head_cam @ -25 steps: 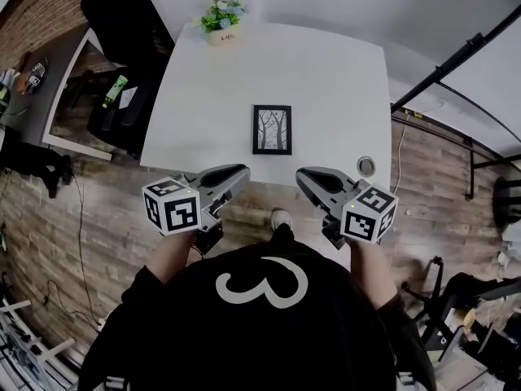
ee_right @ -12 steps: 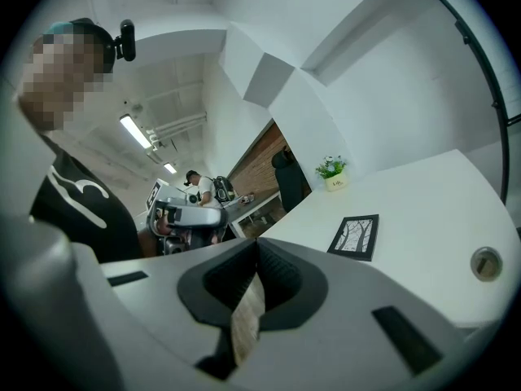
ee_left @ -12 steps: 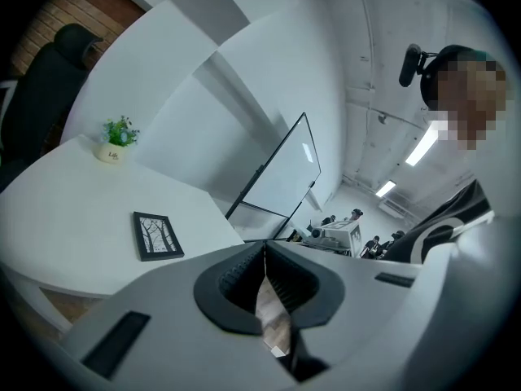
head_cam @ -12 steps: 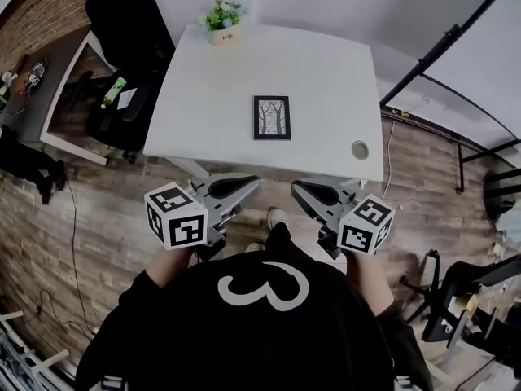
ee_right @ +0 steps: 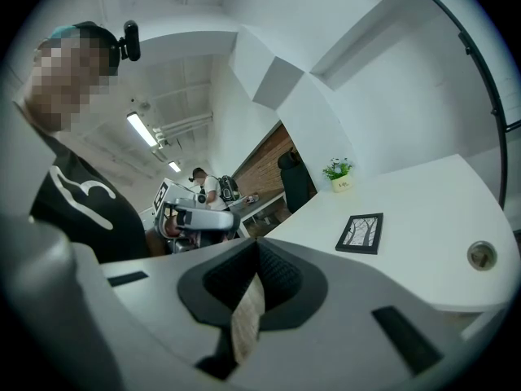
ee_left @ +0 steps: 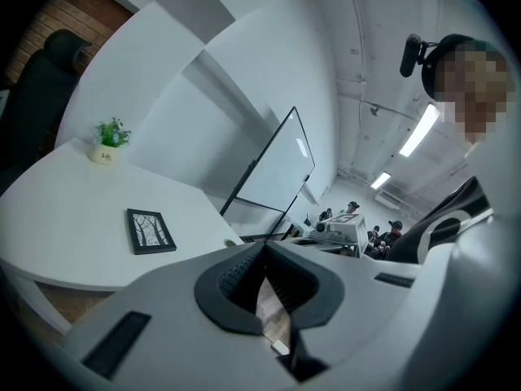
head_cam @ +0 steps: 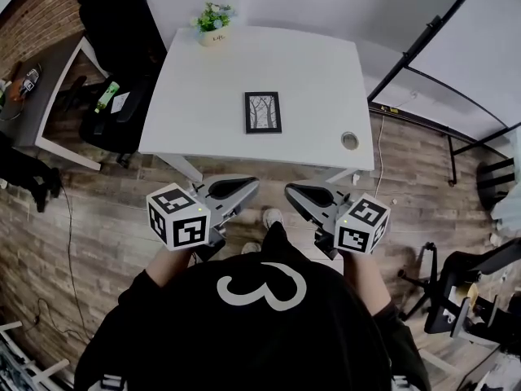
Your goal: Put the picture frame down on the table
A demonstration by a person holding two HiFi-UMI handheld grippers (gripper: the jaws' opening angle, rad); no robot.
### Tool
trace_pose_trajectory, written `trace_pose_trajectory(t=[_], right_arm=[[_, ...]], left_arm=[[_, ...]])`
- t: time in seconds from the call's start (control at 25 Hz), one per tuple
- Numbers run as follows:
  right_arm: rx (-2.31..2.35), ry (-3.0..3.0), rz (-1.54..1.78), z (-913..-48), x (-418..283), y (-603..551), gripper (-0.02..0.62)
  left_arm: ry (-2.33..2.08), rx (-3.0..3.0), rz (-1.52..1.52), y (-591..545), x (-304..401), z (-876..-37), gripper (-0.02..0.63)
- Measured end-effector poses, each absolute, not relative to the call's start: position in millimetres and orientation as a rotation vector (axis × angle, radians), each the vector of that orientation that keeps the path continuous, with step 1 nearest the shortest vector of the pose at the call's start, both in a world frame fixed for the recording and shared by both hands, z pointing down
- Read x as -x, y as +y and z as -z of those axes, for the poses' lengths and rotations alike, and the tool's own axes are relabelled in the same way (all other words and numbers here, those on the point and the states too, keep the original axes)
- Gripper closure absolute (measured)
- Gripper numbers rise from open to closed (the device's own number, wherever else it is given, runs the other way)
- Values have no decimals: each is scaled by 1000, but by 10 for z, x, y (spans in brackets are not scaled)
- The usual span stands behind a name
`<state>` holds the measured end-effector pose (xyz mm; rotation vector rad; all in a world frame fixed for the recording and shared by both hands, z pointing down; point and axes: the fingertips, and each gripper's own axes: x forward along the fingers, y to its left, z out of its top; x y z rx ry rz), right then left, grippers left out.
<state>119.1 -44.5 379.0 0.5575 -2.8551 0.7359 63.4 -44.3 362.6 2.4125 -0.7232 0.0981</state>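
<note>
The black picture frame [head_cam: 263, 112] with a tree print lies flat near the middle of the white table [head_cam: 203, 88]. It also shows in the left gripper view as the picture frame [ee_left: 151, 231], and in the right gripper view as the picture frame [ee_right: 361, 233]. My left gripper [head_cam: 247, 185] and right gripper [head_cam: 291, 191] hover over the wooden floor, close to my body and short of the table's near edge. Both are shut with nothing between the jaws, as the left gripper [ee_left: 261, 248] and right gripper [ee_right: 256, 243] show up close.
A small potted plant [head_cam: 213, 24] stands at the table's far left corner. A round cable hole [head_cam: 349, 140] sits near the front right corner. A black chair [head_cam: 122, 23] and a side desk [head_cam: 32, 80] are to the left, a whiteboard [head_cam: 480, 39] to the right.
The table has slid farther away in the head view as I step back. Both grippers have stayed shut and drawn back with me. The frame lies unmoved.
</note>
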Motion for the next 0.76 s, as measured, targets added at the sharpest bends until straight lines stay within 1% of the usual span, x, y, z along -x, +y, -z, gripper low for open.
trace_pose_trajectory(t=[0.76], right_arm=[[-616,-2840,-710,-3851,-1240,-314,572]], left_arm=[[-677,-2449,-128,-298,-710,-3698,591]])
